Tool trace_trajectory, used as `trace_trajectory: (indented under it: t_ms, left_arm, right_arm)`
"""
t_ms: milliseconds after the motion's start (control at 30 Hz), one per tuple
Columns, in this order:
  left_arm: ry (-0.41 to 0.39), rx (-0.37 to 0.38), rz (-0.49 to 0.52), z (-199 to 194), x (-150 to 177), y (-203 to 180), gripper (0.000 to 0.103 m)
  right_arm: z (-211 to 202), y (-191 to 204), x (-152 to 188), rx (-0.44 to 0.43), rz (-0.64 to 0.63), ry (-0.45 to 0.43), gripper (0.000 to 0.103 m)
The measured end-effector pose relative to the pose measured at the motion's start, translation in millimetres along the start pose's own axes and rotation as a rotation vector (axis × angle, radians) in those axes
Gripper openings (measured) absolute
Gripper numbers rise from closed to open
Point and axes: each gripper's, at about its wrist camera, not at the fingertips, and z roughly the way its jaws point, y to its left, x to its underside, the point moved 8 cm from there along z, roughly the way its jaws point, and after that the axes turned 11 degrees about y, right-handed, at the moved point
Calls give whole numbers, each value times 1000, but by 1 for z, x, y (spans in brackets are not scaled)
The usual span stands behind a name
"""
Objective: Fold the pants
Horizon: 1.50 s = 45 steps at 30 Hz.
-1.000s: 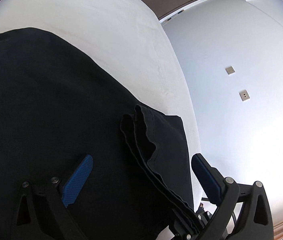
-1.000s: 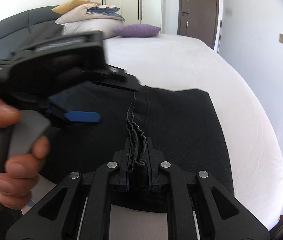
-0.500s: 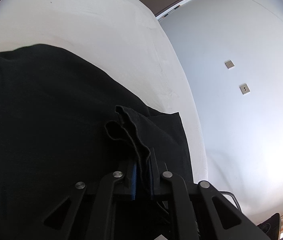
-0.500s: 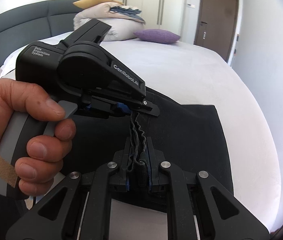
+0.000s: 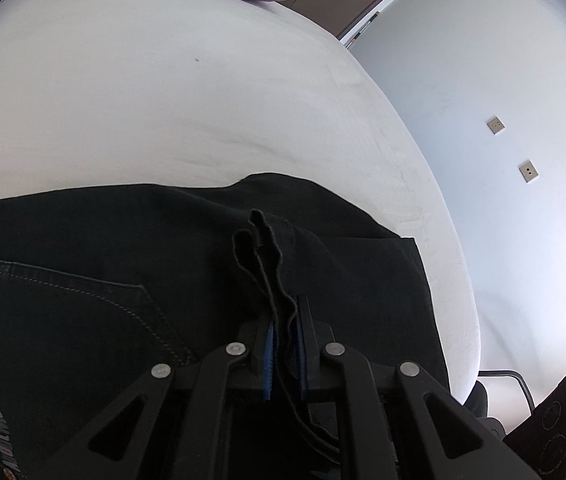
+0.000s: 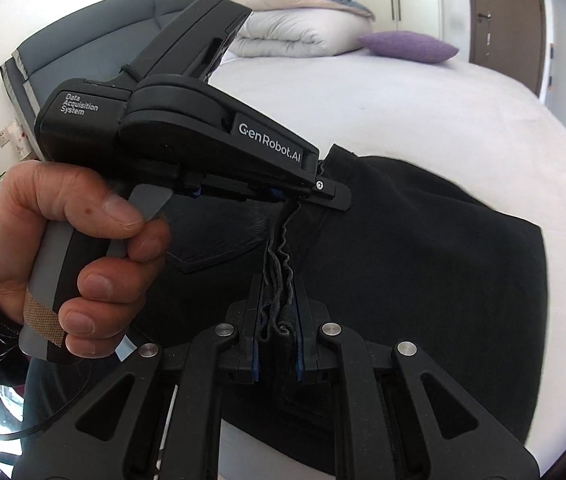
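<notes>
Black pants (image 5: 103, 260) lie on the white bed (image 5: 163, 100), a back pocket showing at the left. My left gripper (image 5: 285, 314) is shut on a bunched, wavy edge of the pants that stands up between its blue pads. In the right wrist view a hand (image 6: 63, 240) holds that left gripper (image 6: 303, 198) just beyond my right one. The right gripper (image 6: 277, 304) is shut on the same folded edge of the pants (image 6: 423, 240), a short way along it. The edge hangs lifted off the rest of the cloth.
A purple pillow (image 6: 407, 46) and a folded duvet (image 6: 295, 32) lie at the far end by the grey headboard (image 6: 83, 52). The bed's curved edge (image 5: 435, 216) drops off at the right beside a white wall with sockets (image 5: 495, 125). A black object (image 5: 555, 420) sits on the floor.
The left gripper's jaws stood wide around the pants' edge and have shut on it. Both grippers then carried the edge across the pants toward the pillows; the pocket came into view.
</notes>
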Motion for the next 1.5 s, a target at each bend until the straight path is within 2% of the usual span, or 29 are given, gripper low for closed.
trace_trajectory:
  t_ms: [200,300,367,433,467,500,567,600,633,700,733,767,800,833,867,900,967,1100,1167,1200,1267,1300,1333,1367,1500]
  left_arm:
    - [-7,-8,-22,9,9,15,11]
    - [-10,-8,-35,10,15,25,14]
    - [-11,-31,-30,15,18,20,20]
    - [-21,-63,-25,13,20,18,22]
    - [-30,-89,-20,9,21,20,29]
    - [-45,-130,-15,4,23,19,44]
    - [-106,-257,1,-10,21,17,64]
    - [-144,-333,14,-18,24,14,70]
    - [-180,-410,40,-26,27,6,71]
    - [-216,-468,120,-30,36,-16,71]
    - [-215,-494,168,-26,43,-26,71]
    - [-200,-524,215,-19,50,-34,71]
    - [-165,-560,263,-6,59,-40,70]
    - [-128,-586,287,3,63,-39,68]
    - [-86,-602,291,16,71,-37,62]
    - [-54,-603,279,27,71,-33,60]
    - [-85,-603,253,29,75,-30,60]
    - [-93,-603,219,34,78,-28,60]
    - [-100,-609,227,36,78,-29,60]
    - [-101,-606,227,37,78,-28,60]
    - [-99,-600,224,35,81,-28,60]
    - [-97,-598,221,35,80,-27,60]
    - [-98,-598,221,36,81,-27,60]
    - [-101,-598,220,35,82,-27,60]
    - [-107,-600,216,37,83,-28,60]
  right_arm:
    - [24,-1,2,-24,17,56,11]
    - [32,-7,-14,-39,29,52,12]
    - [33,-13,-12,-55,42,57,13]
    - [31,-26,-13,-95,62,73,18]
    - [27,-21,-14,-121,74,84,19]
    - [21,-27,-13,-157,90,92,25]
    - [-1,-32,8,-242,144,97,49]
    - [-12,-36,14,-285,168,83,63]
    - [-27,-43,21,-328,194,62,64]
    - [-48,-56,35,-402,222,47,64]
    - [-58,-79,35,-442,256,35,64]
    - [-67,-93,41,-468,292,19,64]
    - [-75,-113,42,-500,341,-3,59]
    - [-78,-128,36,-522,382,-20,37]
    - [-81,-151,35,-525,435,-27,26]
    - [-84,-170,36,-520,478,-28,22]
    - [-87,-214,24,-533,545,-47,15]
    - [-79,-263,15,-588,629,-32,14]
    - [-62,-293,-7,-636,668,-17,14]
    - [-50,-302,-11,-648,683,4,14]
    - [-20,-330,-8,-612,716,82,14]
    - [-5,-334,0,-608,747,123,12]
    - [5,-337,8,-625,776,130,7]
    - [11,-338,13,-643,778,114,7]
    - [3,-306,44,-651,713,153,7]
